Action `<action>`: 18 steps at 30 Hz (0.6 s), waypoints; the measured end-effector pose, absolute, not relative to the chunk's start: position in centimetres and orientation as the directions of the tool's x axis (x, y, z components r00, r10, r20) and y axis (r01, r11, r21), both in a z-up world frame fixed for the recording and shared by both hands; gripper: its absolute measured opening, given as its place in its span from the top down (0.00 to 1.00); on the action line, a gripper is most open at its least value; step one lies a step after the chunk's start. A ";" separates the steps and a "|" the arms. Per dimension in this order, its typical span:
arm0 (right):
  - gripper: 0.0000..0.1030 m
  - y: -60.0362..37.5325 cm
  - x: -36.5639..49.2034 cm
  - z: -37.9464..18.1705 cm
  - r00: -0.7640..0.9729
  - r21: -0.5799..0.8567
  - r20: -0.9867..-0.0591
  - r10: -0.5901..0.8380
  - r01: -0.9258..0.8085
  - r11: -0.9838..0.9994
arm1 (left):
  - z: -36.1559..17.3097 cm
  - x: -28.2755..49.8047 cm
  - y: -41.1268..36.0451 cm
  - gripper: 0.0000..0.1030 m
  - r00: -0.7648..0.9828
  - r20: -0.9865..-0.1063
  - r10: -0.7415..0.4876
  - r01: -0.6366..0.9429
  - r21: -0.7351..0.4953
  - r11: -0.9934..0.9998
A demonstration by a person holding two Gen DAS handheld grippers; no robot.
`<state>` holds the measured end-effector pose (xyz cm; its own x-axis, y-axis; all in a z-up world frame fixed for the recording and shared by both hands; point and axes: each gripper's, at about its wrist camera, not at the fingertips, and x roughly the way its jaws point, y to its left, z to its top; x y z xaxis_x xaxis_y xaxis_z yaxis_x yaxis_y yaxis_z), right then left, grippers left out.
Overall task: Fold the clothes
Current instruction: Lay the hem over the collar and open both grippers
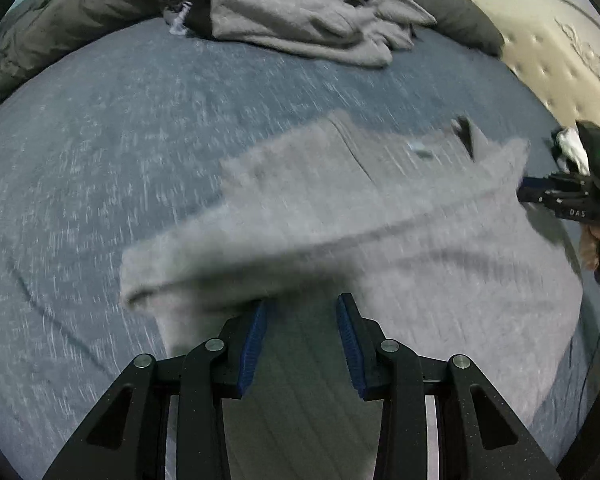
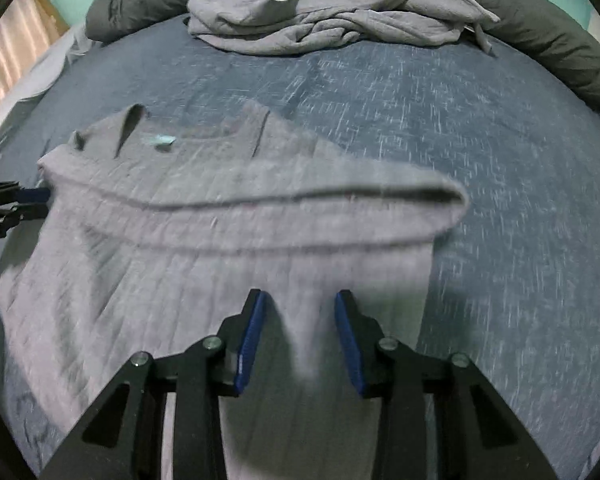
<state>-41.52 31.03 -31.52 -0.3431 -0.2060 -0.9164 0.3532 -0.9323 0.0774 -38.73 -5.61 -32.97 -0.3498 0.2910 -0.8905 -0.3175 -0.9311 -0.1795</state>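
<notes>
We see a grey ribbed sweater (image 2: 228, 240) lying mid-bed on the blue sheet (image 2: 500, 160), a band doubled across its chest, with left gripper (image 1: 302, 304) and right gripper (image 2: 298, 300) parted and empty at its 6 o'clock hem; we judge a fold underway, next needing a hem grasp.
</notes>
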 end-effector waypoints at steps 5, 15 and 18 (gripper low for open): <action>0.65 30.4 -45.0 -31.4 -0.374 0.044 -0.913 -0.166 0.314 -0.948 | -32.4 -41.7 -6.9 0.62 -0.436 -0.870 0.230 -0.255 -0.126 -0.959; 0.65 33.5 -49.3 -29.2 -0.500 0.073 -0.853 -0.149 0.170 -0.983 | -31.9 -43.4 -11.7 0.62 -0.529 -0.821 0.215 -0.092 -0.197 -0.976; 0.64 35.6 -48.9 -29.2 -0.514 0.113 -0.840 -0.175 0.150 -0.982 | -31.9 -42.9 -13.4 0.62 -0.544 -0.807 0.231 -0.063 -0.235 -0.970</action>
<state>-48.88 35.60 -29.22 -0.5140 -0.1746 -0.8399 0.1498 -0.9823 0.1126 -42.88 -13.35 -31.90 -0.5441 0.2310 -0.8066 -0.0635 -0.9699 -0.2349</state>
